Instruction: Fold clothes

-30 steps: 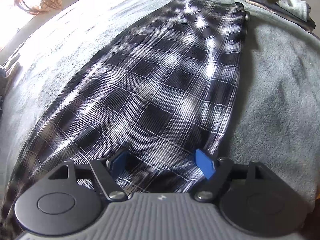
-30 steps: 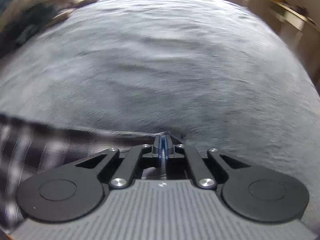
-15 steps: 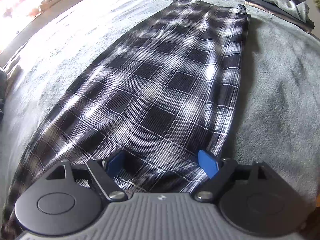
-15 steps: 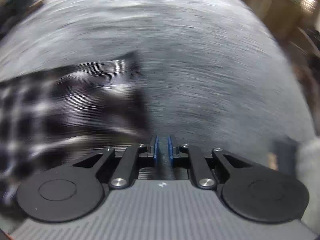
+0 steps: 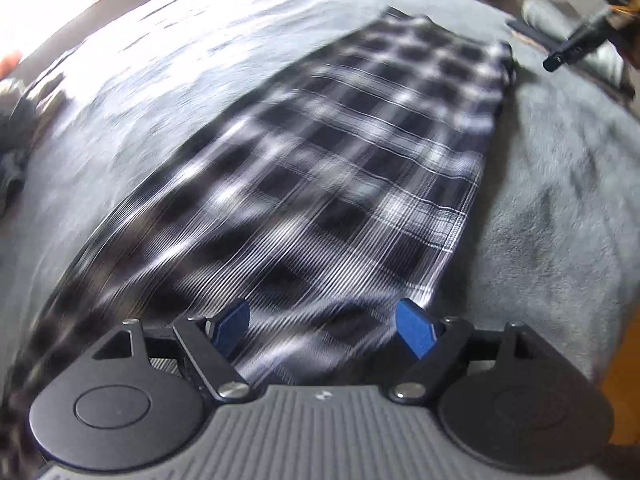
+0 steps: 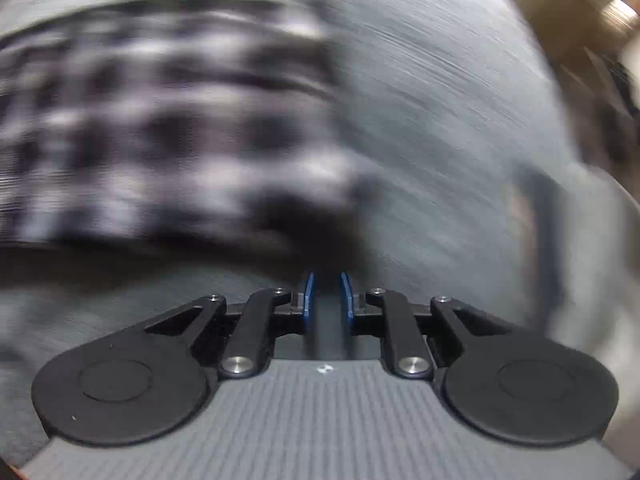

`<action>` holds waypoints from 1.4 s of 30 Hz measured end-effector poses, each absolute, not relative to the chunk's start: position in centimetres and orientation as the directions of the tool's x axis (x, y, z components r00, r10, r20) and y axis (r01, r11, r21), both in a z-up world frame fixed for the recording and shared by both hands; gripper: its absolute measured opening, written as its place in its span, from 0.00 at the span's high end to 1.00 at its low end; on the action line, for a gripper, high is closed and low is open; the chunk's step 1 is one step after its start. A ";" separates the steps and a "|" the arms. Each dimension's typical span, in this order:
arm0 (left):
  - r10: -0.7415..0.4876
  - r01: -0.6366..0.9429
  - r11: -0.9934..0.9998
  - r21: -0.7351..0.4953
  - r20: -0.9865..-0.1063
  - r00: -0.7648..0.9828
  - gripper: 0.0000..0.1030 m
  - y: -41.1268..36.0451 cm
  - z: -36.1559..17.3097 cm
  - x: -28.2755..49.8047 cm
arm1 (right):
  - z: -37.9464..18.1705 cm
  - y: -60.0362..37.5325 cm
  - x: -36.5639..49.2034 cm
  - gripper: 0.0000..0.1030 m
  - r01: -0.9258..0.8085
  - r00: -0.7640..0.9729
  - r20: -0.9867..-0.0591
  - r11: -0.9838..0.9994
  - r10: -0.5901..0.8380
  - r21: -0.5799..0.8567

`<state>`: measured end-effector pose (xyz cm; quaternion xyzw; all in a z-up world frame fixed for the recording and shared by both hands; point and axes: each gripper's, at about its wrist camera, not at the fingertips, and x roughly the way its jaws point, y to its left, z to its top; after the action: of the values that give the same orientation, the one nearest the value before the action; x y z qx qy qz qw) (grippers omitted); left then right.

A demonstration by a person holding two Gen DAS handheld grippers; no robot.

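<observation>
- A long plaid garment [image 5: 340,184], black and white check, lies flat and stretched out on a grey blanket [image 5: 560,216] that covers the whole work surface.
- The garment runs from the near edge of the left wrist view away to the upper right, where its far end is cut square.
- The left gripper [image 5: 326,326] hangs over the near end of the garment with its jaws spread wide. The blue pads [image 5: 414,330] stand apart, with plaid cloth showing in the gap below them, and they pinch nothing.
- The right gripper [image 6: 327,294] is off to the side of the garment's far end, over bare blanket. Its jaws have just been opening, with a narrow slot now between the blue pads [image 6: 307,294]. Nothing sits in that slot, only grey blanket beyond it.
- In the right wrist view the plaid garment [image 6: 160,120] fills the upper left, heavily smeared by motion blur, and its edges cannot be made out cleanly.
- In the left wrist view, at the far right past the garment's end, a dark gripper tip [image 5: 576,46] pokes in from the corner, above a pile of folded grey cloth [image 5: 560,20].
- The left wrist view is also blurred, most strongly over the near left half of the plaid.
</observation>
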<state>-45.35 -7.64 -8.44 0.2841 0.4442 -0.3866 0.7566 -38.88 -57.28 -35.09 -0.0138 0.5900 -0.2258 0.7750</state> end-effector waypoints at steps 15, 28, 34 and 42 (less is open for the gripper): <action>-0.133 0.464 0.885 0.046 -0.929 0.346 0.22 8.8 -6.9 -40.1 | -36.5 -31.4 -28.9 0.85 -0.300 0.415 -0.889 0.951 0.195 0.069; -0.076 0.276 0.961 0.027 -0.932 0.354 0.25 16.3 -6.7 -37.3 | -31.6 -28.0 -26.2 0.84 -0.328 0.464 -0.877 0.944 0.127 -0.037; -0.087 0.304 0.952 0.030 -0.927 0.364 0.24 17.0 -8.2 -35.6 | -35.9 -21.0 -19.1 0.85 -0.538 0.404 -0.879 0.843 0.255 -0.002; -0.088 0.193 0.981 -0.031 -0.951 0.295 0.24 20.2 -10.9 -35.6 | -33.8 -33.7 -16.9 0.81 -0.061 0.372 -0.907 0.970 -0.198 -0.236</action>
<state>-35.62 20.20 -10.87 0.0446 0.5873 -0.0873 0.8034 -16.93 -33.69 -33.77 -0.1156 0.5588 -0.0417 0.8201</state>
